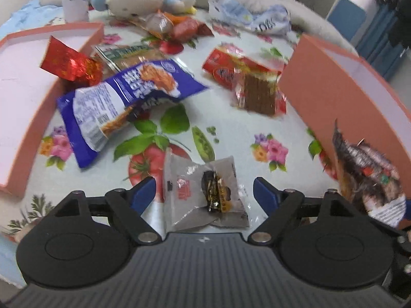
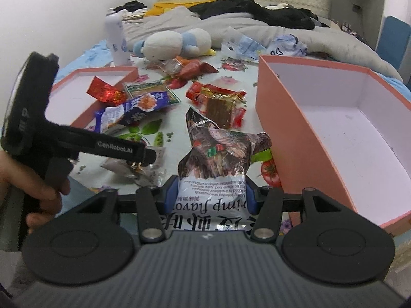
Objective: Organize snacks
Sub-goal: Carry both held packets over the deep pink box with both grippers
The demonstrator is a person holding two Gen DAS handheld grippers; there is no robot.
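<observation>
Between my right gripper's [image 2: 210,197] fingers a shrimp bag [image 2: 221,159] is clamped, beside the pink box [image 2: 303,138]. My left gripper [image 1: 204,192] gapes wide around a small grey packet [image 1: 205,192] on the cloth [image 1: 231,138].

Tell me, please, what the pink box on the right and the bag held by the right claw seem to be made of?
Pink box: probably matte paperboard, with thin stiff walls, flat colour and a white lining. Shrimp-flavour bag in the right claw: glossy printed plastic film, crinkled and catching glare.
</observation>
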